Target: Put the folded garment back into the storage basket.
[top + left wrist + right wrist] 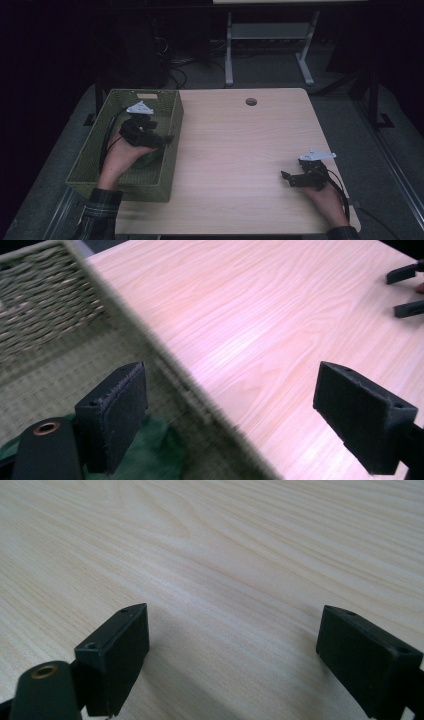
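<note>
A green woven basket [95,145] stands on the left part of the light wooden table [240,150]. My left gripper [162,141] hovers over the basket's right wall, jaws wide open and empty. In the left gripper view the basket rim [165,365] runs between the jaws, and a dark green cloth-like thing [155,442] lies on the basket floor just below; the same green thing [149,159] peeks out under the hand in the high view. My right gripper [288,178] rests low over the table near its front right corner, open, with bare wood [235,605] between its jaws.
A round cable hole [251,102] sits near the table's far edge. Beyond the table stands a white metal frame [267,45] on a dark floor with cables. The other gripper's fingertips [407,290] show far off in the left gripper view.
</note>
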